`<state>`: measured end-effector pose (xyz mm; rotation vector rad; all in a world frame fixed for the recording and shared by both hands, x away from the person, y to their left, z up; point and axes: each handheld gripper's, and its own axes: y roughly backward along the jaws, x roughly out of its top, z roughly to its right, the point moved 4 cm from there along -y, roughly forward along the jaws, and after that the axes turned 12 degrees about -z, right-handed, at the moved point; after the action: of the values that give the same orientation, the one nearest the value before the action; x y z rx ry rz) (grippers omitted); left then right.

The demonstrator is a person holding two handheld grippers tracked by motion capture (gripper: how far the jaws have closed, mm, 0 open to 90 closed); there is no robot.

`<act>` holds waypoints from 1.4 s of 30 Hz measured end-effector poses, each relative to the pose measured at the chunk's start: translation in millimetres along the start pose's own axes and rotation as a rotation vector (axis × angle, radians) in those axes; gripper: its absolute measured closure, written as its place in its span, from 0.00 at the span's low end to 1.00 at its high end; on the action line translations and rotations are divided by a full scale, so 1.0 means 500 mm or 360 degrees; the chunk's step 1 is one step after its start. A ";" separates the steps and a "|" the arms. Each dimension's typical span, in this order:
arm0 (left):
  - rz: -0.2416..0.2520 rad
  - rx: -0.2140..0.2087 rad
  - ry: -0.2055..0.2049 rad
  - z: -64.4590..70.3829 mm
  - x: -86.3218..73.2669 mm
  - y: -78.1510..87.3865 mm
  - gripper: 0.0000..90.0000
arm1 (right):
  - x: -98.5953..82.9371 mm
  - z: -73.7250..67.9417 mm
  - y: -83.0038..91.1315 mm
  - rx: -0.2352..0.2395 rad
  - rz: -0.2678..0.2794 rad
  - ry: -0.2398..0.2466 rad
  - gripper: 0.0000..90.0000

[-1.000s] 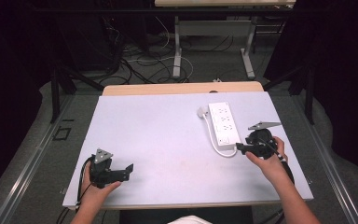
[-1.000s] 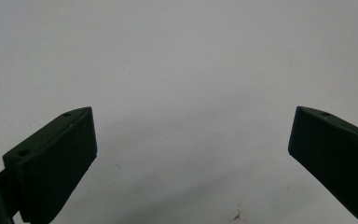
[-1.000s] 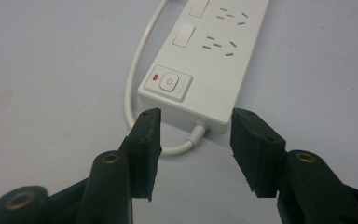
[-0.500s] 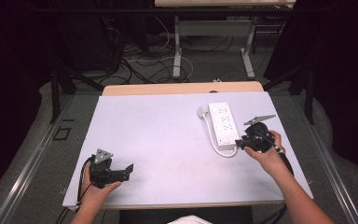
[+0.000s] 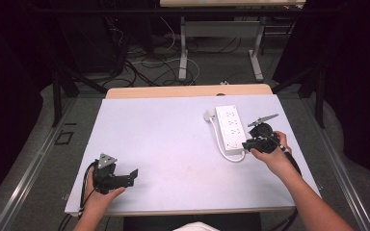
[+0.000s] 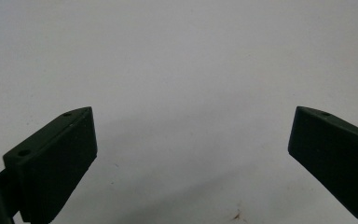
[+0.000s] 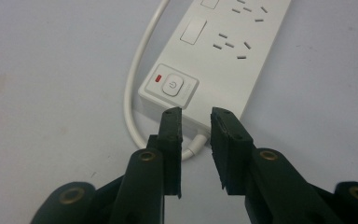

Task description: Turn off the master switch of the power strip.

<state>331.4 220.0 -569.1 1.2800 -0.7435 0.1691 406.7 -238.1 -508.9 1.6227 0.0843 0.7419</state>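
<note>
Left gripper (image 5: 134,174): held low at the near left by the left hand (image 5: 99,197), jaws spread wide apart, nothing between them. Right gripper (image 5: 246,144): held at the far right by the right hand (image 5: 273,154), forearm extended, jaws narrowed to a small gap, nothing clamped.

Right tongs (image 5: 248,145) nearer the power strip (image 5: 230,127).
</note>
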 end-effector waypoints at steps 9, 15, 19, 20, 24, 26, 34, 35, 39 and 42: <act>0.0004 -0.0001 0.0000 -0.001 0.000 -0.001 0.02 | 0.010 0.001 -0.016 0.0005 -0.0046 0.0005 0.91; 0.0000 0.0001 -0.0002 -0.001 0.000 -0.001 0.02 | 0.020 0.002 -0.022 0.0019 -0.0053 0.0003 0.95; 0.0009 0.0002 0.0000 -0.001 0.000 -0.002 0.02 | 0.028 -0.001 -0.028 0.0037 -0.0059 0.0010 0.98; 0.0002 0.0000 -0.0001 -0.001 0.000 -0.001 0.02 | 0.028 -0.001 -0.028 0.0037 -0.0059 0.0010 0.98; -0.0002 0.0001 -0.0002 -0.002 0.000 -0.001 0.02 | 0.036 -0.003 -0.034 0.0030 -0.0067 -0.0003 0.99; 0.0001 0.0001 0.0002 -0.002 0.000 -0.002 0.02 | 0.042 -0.005 -0.040 0.0034 -0.0083 0.0002 1.00; 0.0003 0.0002 0.0002 -0.002 0.000 -0.002 0.02 | 0.053 -0.014 -0.053 0.0048 -0.0104 0.0011 1.00; 0.0002 0.0002 0.0004 -0.002 0.000 -0.002 0.02 | 0.056 -0.016 -0.058 0.0053 -0.0109 0.0001 1.00; 0.0003 0.0001 0.0002 -0.002 0.000 -0.002 0.02 | 0.061 -0.017 -0.063 0.0050 -0.0112 -0.0003 1.00; 0.0001 0.0001 0.0001 -0.002 0.000 -0.002 0.02 | 0.068 -0.019 -0.069 0.0059 -0.0115 0.0006 1.00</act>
<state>332.1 220.7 -569.9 1.2802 -0.7431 0.1704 440.8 -206.8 -526.3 1.6448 0.1593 0.6910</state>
